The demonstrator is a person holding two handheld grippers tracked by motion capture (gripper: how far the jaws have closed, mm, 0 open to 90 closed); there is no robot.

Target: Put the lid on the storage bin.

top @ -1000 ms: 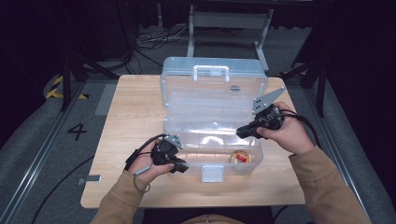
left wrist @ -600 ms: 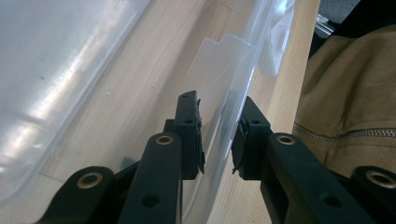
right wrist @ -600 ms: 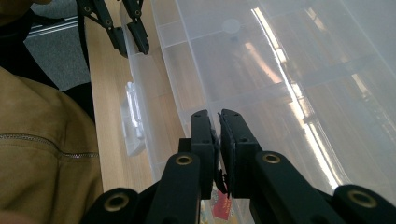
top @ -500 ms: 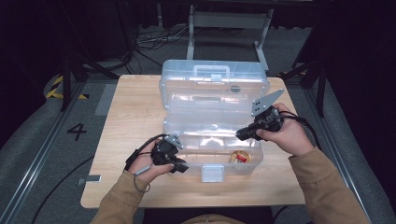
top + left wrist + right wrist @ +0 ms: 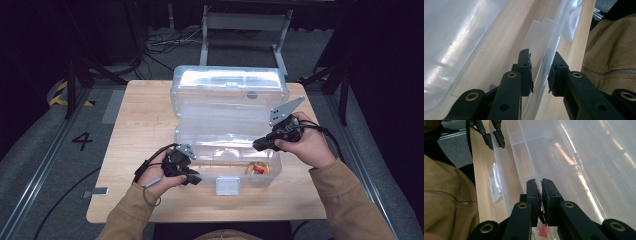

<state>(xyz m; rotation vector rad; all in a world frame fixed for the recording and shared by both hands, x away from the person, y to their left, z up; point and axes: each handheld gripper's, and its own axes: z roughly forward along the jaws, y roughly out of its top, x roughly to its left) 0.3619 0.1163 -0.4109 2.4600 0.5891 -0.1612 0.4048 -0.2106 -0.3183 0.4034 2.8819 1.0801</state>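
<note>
A clear plastic box (image 5: 200,132) stands on the wooden table (image 5: 140,115) with its lid (image 5: 227,95) swung open and upright at the back. My left gripper (image 5: 192,179) is at the box's front left. Its jaws stand one inside and one outside the front wall (image 5: 541,57) and are shut on it (image 5: 540,72). My right gripper (image 5: 257,145) hovers over the right end of the box, shut with nothing between its pads (image 5: 540,187). A small red and yellow item (image 5: 257,168) lies in the front right compartment, below that gripper (image 5: 543,230).
A white latch (image 5: 225,186) hangs at the middle of the box's front wall. The table's front edge runs close behind it, with the person's tan sleeves there. A metal frame (image 5: 245,20) and cables stand beyond the far edge.
</note>
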